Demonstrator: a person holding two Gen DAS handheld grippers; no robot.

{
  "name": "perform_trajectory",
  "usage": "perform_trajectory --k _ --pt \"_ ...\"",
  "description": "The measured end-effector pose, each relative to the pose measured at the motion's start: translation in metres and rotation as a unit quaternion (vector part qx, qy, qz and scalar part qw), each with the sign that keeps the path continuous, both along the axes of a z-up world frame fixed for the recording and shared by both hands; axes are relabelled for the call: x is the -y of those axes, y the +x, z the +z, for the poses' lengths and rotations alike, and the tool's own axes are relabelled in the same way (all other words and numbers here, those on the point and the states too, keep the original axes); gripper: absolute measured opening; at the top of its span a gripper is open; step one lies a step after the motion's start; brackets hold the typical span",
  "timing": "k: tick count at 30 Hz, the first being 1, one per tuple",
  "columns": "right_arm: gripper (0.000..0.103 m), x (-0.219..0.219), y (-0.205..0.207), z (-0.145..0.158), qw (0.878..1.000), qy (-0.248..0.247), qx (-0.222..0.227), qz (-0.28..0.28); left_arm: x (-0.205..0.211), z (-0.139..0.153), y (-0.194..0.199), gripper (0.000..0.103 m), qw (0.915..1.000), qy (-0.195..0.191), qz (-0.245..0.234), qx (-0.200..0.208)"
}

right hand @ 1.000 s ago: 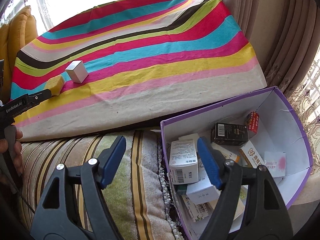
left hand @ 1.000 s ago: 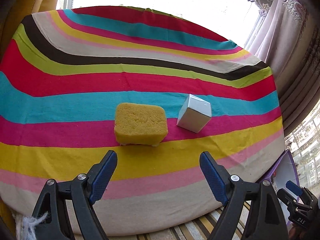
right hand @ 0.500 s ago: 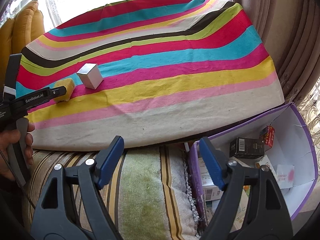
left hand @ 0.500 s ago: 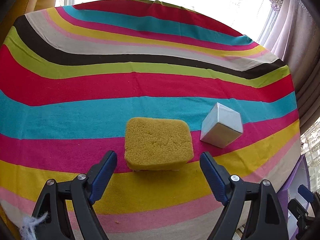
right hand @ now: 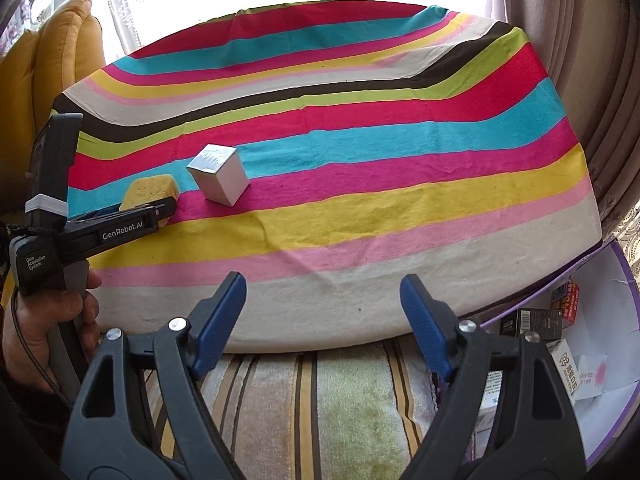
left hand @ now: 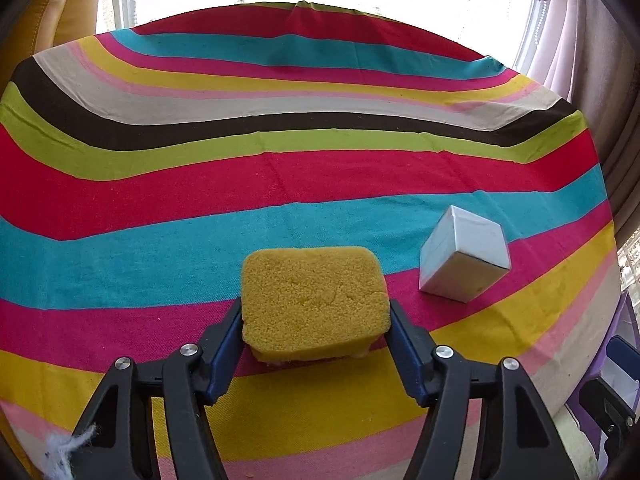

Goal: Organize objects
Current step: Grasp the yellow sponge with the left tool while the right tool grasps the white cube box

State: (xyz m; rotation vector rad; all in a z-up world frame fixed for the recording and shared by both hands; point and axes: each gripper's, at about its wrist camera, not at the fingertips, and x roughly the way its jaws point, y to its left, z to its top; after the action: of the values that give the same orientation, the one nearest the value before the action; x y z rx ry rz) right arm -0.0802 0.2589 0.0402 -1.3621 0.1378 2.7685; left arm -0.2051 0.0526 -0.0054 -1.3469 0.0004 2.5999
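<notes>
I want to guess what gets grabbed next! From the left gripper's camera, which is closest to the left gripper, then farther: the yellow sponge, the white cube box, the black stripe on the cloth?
1. Yellow sponge: between the left gripper's fingers, touching both.
2. White cube box: farther, to the right, on the striped cloth.
3. Black stripe: farthest, toward the window.

Sponge (left hand: 314, 300) lies left of the box (left hand: 464, 262) on the cloth (left hand: 280, 184).

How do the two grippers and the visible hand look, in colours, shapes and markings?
Both the left gripper and the right gripper are black plastic clamp frames with blue ribbed pads and silver rivets. Seen from the right wrist, the left one's side reads "GenRobot.AI" in white and carries grey tape. The bare hand holds its handle beside a thin black cable.
</notes>
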Motion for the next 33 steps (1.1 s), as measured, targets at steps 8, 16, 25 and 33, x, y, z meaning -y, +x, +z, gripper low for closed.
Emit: perform_trajectory --k 8,16,25,33 --pt "0.082 0.038 -0.029 -0.001 1.0 0.004 -0.013 0.019 0.028 0.003 0.007 0.065 0.9988 -0.004 0.044 -0.02" --pt "0.082 0.074 -0.062 -0.009 0.999 0.012 -0.025 0.016 0.085 0.003 0.012 0.065 0.9908 0.014 0.132 -0.029" --pt "0.082 0.098 -0.098 -0.027 0.999 0.032 -0.03 -0.006 0.094 -0.001 0.013 0.065 0.988 0.022 0.149 -0.033" --pt "0.06 0.102 -0.117 -0.042 0.998 0.054 -0.016 -0.018 0.088 -0.003 0.009 0.065 0.9885 0.009 0.146 -0.039"
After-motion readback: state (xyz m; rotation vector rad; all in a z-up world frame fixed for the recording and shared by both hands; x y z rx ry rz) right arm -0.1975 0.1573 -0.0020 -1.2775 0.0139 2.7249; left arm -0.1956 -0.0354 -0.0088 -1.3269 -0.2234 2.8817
